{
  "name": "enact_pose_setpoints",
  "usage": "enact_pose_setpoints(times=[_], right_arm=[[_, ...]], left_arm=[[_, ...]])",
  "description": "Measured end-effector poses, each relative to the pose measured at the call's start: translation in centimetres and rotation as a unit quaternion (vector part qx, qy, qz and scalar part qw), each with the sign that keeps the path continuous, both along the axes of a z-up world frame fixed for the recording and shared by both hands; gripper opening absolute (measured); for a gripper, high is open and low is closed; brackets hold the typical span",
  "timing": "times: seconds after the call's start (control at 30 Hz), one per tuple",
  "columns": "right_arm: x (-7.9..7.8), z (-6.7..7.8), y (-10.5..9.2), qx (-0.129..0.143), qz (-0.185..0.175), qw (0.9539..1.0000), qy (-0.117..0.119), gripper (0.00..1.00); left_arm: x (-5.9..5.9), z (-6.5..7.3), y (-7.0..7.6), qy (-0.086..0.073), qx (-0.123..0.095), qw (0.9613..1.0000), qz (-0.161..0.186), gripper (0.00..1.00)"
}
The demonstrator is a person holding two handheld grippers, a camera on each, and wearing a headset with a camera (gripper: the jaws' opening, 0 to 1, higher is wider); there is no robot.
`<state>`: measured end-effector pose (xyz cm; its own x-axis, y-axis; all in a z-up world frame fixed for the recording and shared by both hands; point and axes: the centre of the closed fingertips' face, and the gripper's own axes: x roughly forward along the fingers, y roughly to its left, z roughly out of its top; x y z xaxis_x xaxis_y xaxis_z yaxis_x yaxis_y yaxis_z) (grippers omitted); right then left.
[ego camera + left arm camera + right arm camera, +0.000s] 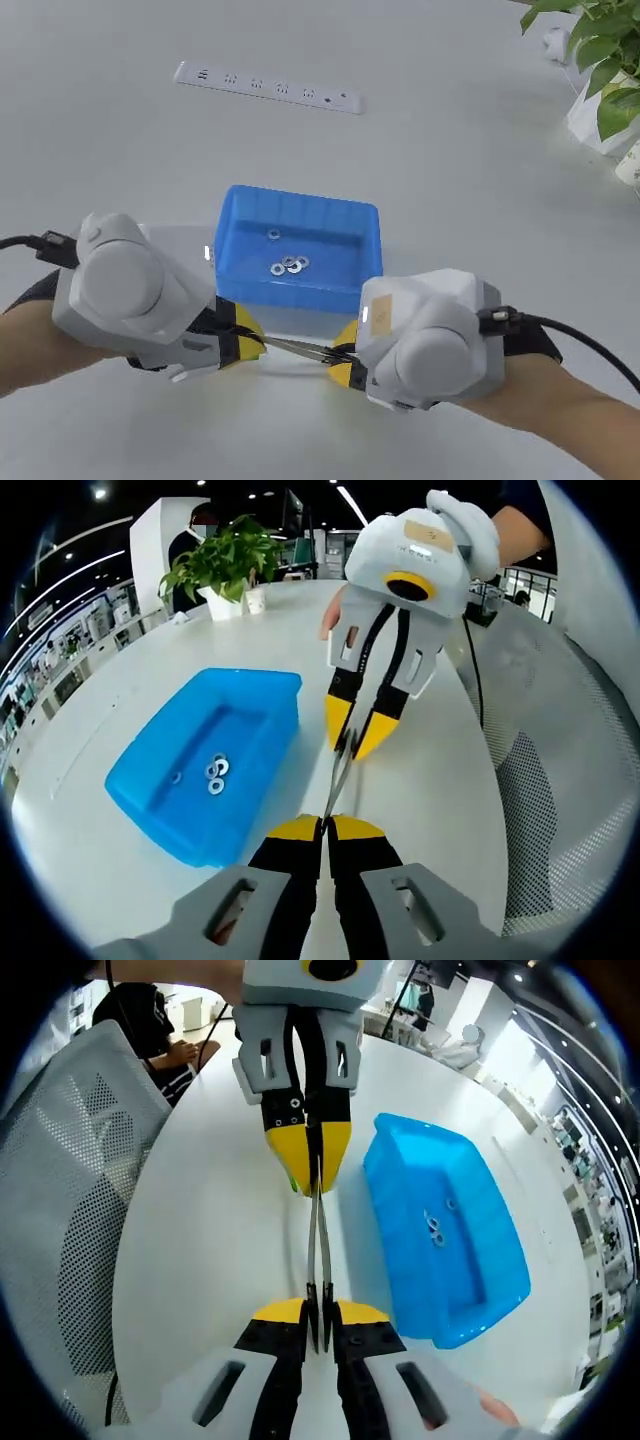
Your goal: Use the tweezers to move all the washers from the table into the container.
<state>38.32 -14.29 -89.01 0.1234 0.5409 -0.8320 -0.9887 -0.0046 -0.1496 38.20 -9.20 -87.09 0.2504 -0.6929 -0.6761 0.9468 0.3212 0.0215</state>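
Both grippers are meeting nose to nose low over the white desk (450, 150): the left gripper (250, 340) is sitting on the left of the head view and the right gripper (342, 362) on the right. The slim silver metal tweezers (300, 348) are bridging the short gap between them, lying roughly level above the desk.

In the left gripper view the yellow-tipped tongs are clenching hard on one end of the tweezers (338, 780), jaws pressed together with only the metal between them. The right gripper (358, 735) is gripping the other end further up that view. In the right gripper view its own tongs are likewise squeezing shut around the tweezers (320, 1250), and the two thin arms are running up into the tips of the left gripper (312, 1165).

Just beyond the tweezers the blue rectangular plastic container (352, 222) is sitting on the desk, apart from both grippers. The small round silver metal washers (288, 265) are lying on its floor, most in a loose cluster and one a little way off.

Further back a long white power strip (268, 88) is lying flat, and a green potted plant (600, 60) is standing at the far right. A grey mesh chair (70, 1210) is showing beside the desk
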Motion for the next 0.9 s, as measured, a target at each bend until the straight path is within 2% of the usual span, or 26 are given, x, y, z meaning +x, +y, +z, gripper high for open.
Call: enact_pose_setpoints(times=[0.2, 0.27, 0.37, 0.43, 0.5, 0.57, 0.6, 0.63, 0.67, 0.83, 0.9], right_arm=[[-0.14, -0.07, -0.12, 0.029, -0.010, 0.9986, 0.043, 0.12], [-0.08, -0.09, -0.18, 0.030, -0.010, 0.9984, 0.046, 0.12], [-0.28, -0.10, -0.11, 0.034, -0.008, 0.9980, 0.053, 0.12], [-0.42, -0.07, -0.10, 0.035, -0.008, 0.9978, 0.056, 0.12], [-0.45, -0.05, -0.01, 0.036, -0.009, 0.9976, 0.058, 0.12], [-0.36, -0.09, -0.01, 0.035, -0.008, 0.9978, 0.055, 0.12], [-0.35, -0.07, 0.00, 0.035, -0.009, 0.9978, 0.055, 0.12], [-0.24, -0.04, -0.02, 0.035, -0.010, 0.9980, 0.052, 0.12], [-0.18, -0.04, -0.03, 0.034, -0.010, 0.9981, 0.051, 0.12], [-0.11, 0.01, -0.20, 0.033, -0.012, 0.9981, 0.050, 0.12], [-0.10, 0.14, -0.21, 0.034, -0.011, 0.9982, 0.048, 0.12]], left_arm=[[-0.30, -0.60, -0.02, 0.009, 0.005, 0.9999, -0.011, 0.06], [-0.30, -0.60, -0.06, 0.005, 0.006, 0.9999, -0.015, 0.06], [-0.33, -0.36, -0.15, 0.009, 0.001, 0.9998, -0.018, 0.07], [-0.14, -0.22, -0.09, 0.006, 0.000, 0.9998, -0.018, 0.09], [-0.31, -0.07, -0.28, 0.013, -0.009, 0.9997, -0.019, 0.09], [-0.55, -0.45, -0.26, 0.017, 0.001, 0.9995, -0.027, 0.09], [-0.51, -0.69, -0.16, 0.013, 0.009, 0.9994, -0.029, 0.09], [-0.45, -0.46, -0.22, 0.011, 0.003, 0.9995, -0.028, 0.09], [-0.48, -0.48, -0.18, 0.017, 0.005, 0.9995, -0.025, 0.09], [-0.05, -0.44, -0.05, 0.007, 0.008, 0.9997, -0.023, 0.09], [0.03, -0.20, 0.02, 0.008, 0.005, 0.9998, -0.020, 0.09]])
